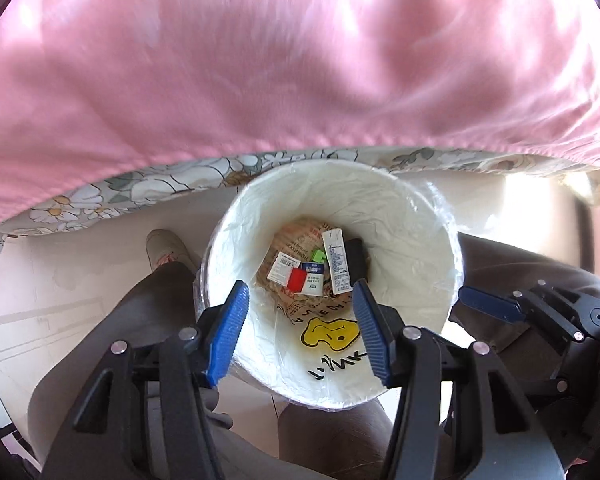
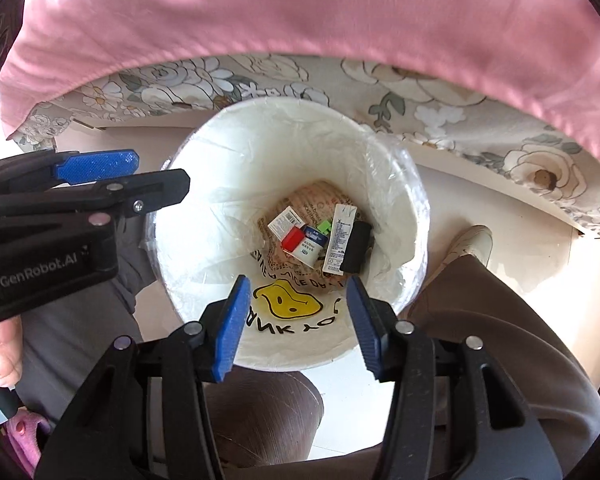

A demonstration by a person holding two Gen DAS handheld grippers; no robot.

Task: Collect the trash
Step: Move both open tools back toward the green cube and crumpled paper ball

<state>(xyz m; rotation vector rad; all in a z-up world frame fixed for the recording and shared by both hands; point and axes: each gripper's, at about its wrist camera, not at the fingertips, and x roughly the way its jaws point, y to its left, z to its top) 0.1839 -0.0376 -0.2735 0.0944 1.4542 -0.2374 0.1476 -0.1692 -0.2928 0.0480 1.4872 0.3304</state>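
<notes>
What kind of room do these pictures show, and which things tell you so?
Probably a bedroom in a home. A pink quilt hangs over a floral bedsheet, as on a bed's edge. Beside it on a pale floor stands a small white bin with a plastic liner, holding packaging scraps.

A pale floor (image 2: 500,200) carries the white lined bin (image 2: 396,184), standing upright just beside the bed's floral sheet (image 2: 440,92), and a person's light shoe (image 2: 474,242) plants right of it.
</notes>
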